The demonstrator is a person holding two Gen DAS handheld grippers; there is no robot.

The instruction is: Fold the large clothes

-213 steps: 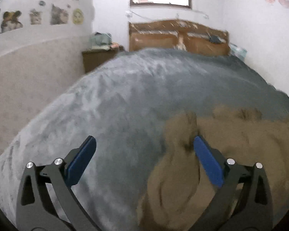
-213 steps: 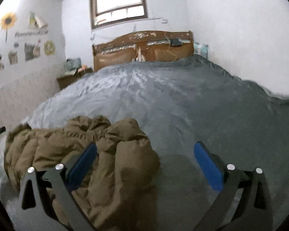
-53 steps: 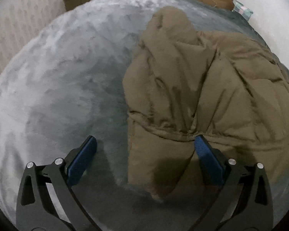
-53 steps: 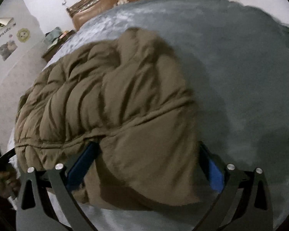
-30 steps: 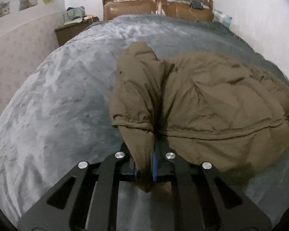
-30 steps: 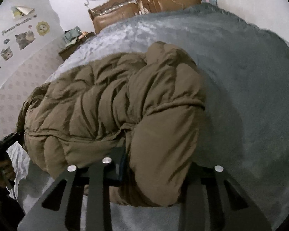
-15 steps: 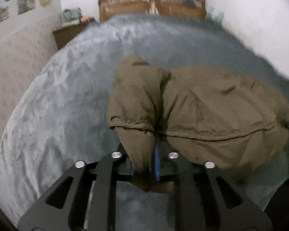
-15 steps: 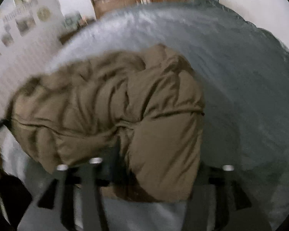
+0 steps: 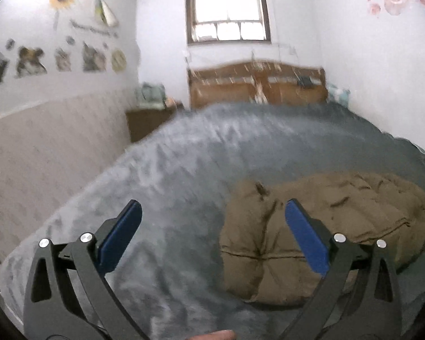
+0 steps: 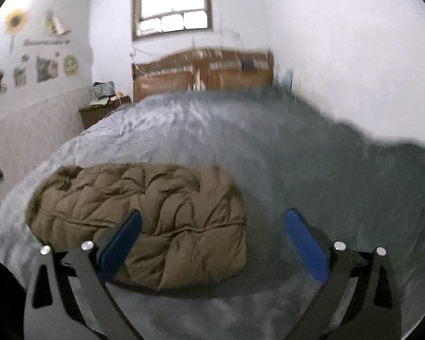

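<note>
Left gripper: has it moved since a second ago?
Yes. The left gripper has let go of the brown puffer jacket, opened, and tilted up and back: the wooden headboard now sits mid-frame rather than at the top edge.

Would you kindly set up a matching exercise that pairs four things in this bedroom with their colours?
Things:
1. jacket
2. blanket
3. headboard
4. pads on the fingers

Colours:
A. blue
B. grey
C. olive-brown
D. orange-brown wood

Pairs: 1-C, 2-B, 3-D, 4-A
</note>
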